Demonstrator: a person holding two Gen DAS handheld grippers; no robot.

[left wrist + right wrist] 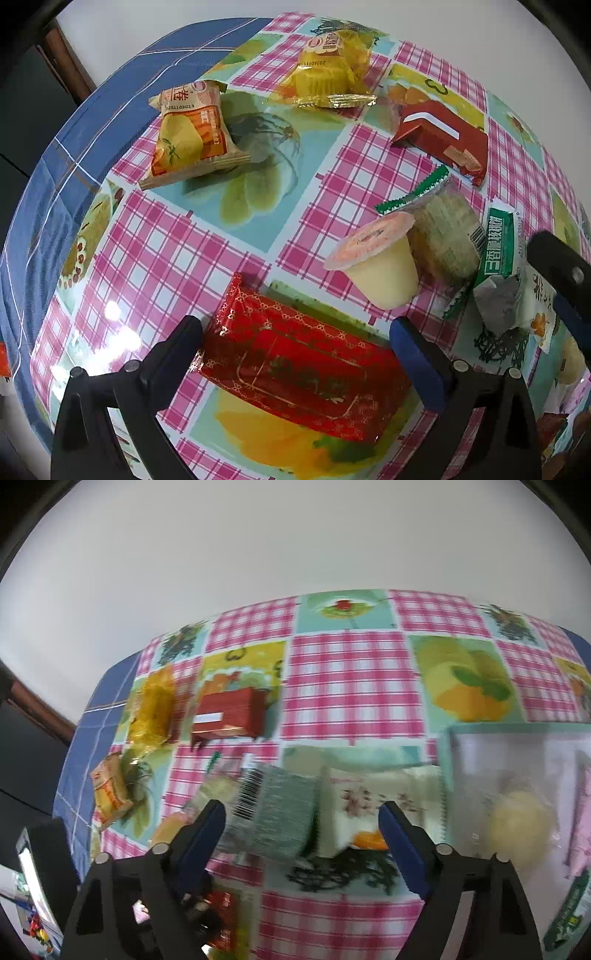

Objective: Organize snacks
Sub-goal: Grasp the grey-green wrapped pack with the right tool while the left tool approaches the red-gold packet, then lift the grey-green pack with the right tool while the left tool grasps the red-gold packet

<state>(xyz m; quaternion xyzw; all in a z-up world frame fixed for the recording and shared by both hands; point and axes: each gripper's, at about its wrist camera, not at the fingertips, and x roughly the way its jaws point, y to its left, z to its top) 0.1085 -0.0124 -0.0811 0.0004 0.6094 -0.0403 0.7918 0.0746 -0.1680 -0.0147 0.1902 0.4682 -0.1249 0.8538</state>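
Observation:
In the left wrist view, my left gripper (297, 328) points down over a red packet with gold print (295, 365) that lies on the checked tablecloth (155, 251). Both pads touch the packet's long sides. The right wrist view is blurred. There my right gripper (301, 812) stands open over a green-and-white packet (280, 812), one finger past each end and neither pad pressing. One of its fingers (557, 262) shows beside that packet (498, 266) at the right edge of the left wrist view.
A jelly cup (380, 266), a clear green-edged packet (439, 229), a red-brown packet (443, 140), a yellow cake packet (328, 70) and an orange packet (188, 129) lie scattered. A clear box (517, 746) with snacks inside stands at the right. The table edge curves along the left.

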